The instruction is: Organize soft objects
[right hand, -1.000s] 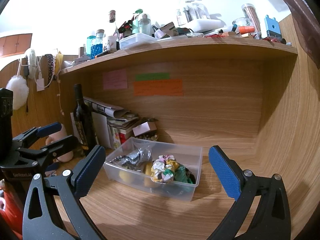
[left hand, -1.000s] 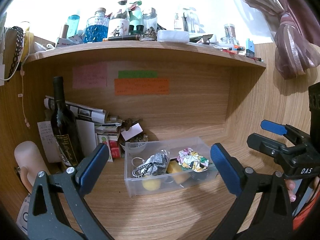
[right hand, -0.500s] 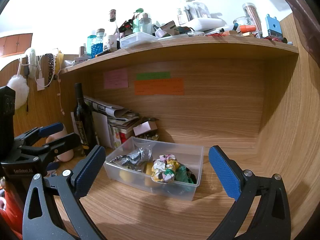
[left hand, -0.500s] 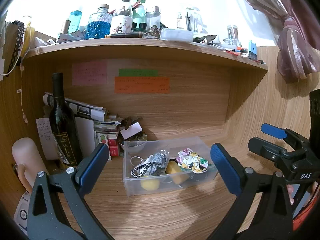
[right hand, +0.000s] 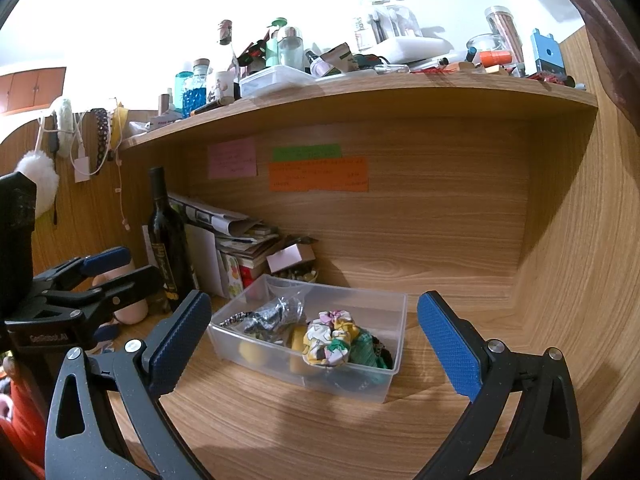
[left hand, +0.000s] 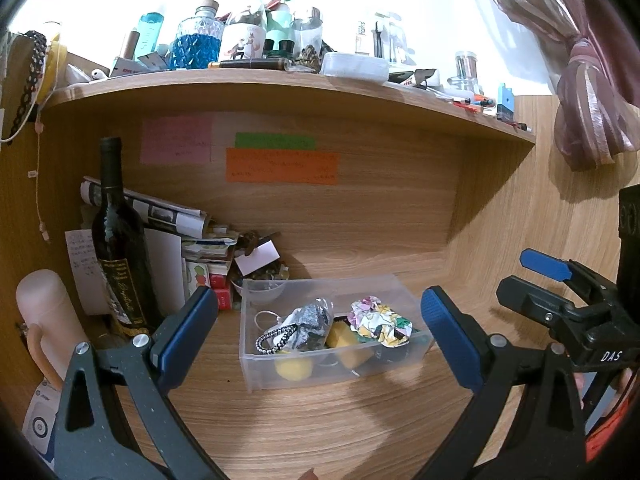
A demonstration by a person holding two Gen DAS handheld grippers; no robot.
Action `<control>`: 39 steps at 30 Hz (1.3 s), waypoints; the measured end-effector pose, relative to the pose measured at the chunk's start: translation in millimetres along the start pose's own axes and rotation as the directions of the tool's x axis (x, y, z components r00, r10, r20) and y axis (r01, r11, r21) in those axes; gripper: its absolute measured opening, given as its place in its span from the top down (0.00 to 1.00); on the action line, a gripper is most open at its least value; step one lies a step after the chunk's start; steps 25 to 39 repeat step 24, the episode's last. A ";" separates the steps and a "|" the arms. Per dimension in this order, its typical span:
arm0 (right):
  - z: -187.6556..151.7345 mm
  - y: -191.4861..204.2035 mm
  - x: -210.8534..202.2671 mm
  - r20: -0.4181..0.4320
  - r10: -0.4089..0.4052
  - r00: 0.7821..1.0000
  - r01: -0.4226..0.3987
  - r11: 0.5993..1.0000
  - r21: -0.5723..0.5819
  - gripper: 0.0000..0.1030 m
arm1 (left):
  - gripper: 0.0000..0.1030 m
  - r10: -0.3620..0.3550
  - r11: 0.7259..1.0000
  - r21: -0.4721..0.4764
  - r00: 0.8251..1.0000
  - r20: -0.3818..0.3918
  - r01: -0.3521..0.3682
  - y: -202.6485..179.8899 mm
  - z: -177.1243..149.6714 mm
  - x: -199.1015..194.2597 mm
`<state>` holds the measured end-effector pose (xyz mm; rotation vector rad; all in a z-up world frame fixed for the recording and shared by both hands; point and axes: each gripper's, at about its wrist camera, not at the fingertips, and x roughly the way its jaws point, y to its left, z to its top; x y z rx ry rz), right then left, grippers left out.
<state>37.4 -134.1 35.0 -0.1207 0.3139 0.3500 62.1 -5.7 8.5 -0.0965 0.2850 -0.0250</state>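
Note:
A clear plastic box [left hand: 256, 372] [right hand: 394, 376] stands on the wooden desk under a shelf. It holds a floral scrunchie [left hand: 378, 322] [right hand: 330, 338], yellow sponges [left hand: 294, 368], a green scrunchie [right hand: 366, 354], a black-and-white beaded band [left hand: 276, 336] and a grey plastic bag [left hand: 312, 320]. My left gripper [left hand: 318, 338] is open and empty, held back from the box. My right gripper [right hand: 314, 342] is open and empty, also short of the box. Each gripper shows at the edge of the other's view.
A dark wine bottle [left hand: 118, 240] [right hand: 166, 232] stands left of the box, with papers and small boxes [left hand: 200, 248] behind it. A pink cup [left hand: 46, 320] is at far left. The shelf above [left hand: 280, 80] is crowded with bottles. A curtain [left hand: 592, 92] hangs at right.
Both views have drifted slightly; the box sits a little lower in the left wrist view. Both grippers stay open and empty.

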 end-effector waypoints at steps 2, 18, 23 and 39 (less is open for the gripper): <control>0.2 0.0 0.3 -0.001 0.001 1.000 -0.001 1.000 -0.001 0.00 | 0.00 0.003 1.000 0.002 1.000 0.002 -0.003 -0.2 0.0 0.0; 0.3 2.4 2.5 -0.005 0.004 1.000 -0.004 1.000 -0.005 0.00 | 0.00 -0.002 1.000 0.001 1.000 0.001 0.002 -0.1 -1.4 -0.4; 0.3 1.8 2.8 -0.006 0.004 1.000 -0.004 1.000 -0.003 0.00 | 0.00 -0.001 1.000 -0.008 1.000 -0.001 0.001 1.0 -2.7 -0.6; -0.1 1.8 3.9 -0.009 0.002 1.000 -0.002 1.000 -0.002 0.00 | 0.00 0.000 1.000 -0.009 1.000 -0.005 0.000 1.4 -3.0 0.0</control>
